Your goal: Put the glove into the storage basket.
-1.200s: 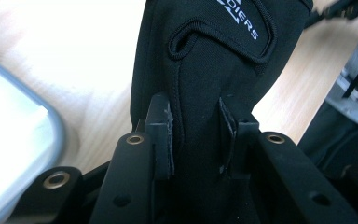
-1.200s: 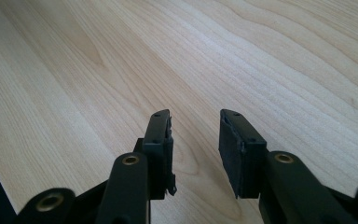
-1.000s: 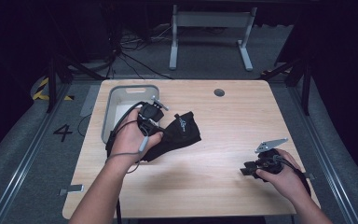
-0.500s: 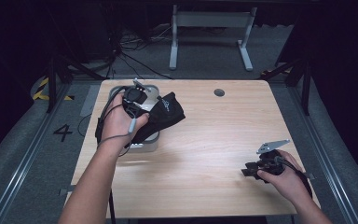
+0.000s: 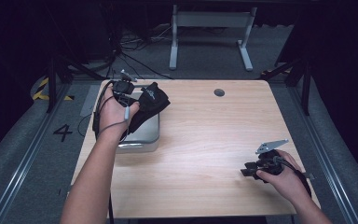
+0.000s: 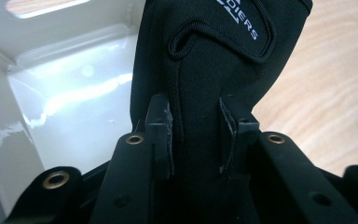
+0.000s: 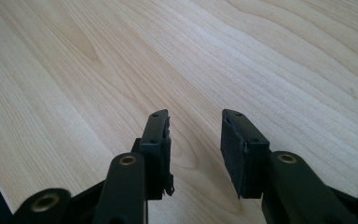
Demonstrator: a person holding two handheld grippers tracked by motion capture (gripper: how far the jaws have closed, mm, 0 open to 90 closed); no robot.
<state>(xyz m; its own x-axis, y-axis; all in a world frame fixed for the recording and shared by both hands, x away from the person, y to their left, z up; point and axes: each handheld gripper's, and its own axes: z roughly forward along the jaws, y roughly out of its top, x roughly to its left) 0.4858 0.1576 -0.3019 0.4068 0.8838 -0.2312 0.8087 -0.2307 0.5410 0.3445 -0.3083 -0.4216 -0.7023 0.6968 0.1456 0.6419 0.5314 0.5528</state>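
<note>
Across the middle of the high view lies the big wooden counter (image 5: 200, 140). At its upper left sits a shiny grey tray (image 5: 144, 133). Over the tray's upper edge hangs a black cloth bag (image 5: 151, 100) with white letters on it. The left gripper (image 5: 137, 100) has its fingers (image 6: 161, 135) clenched on the bag, one on each side of the cloth, with the tray under it at the left of the left gripper view. At the lower right of the high view, the right gripper (image 5: 243, 171) rests low over bare wood, far from the bag. Its fingers (image 7: 156, 140) are spread apart with nothing between them.
</note>
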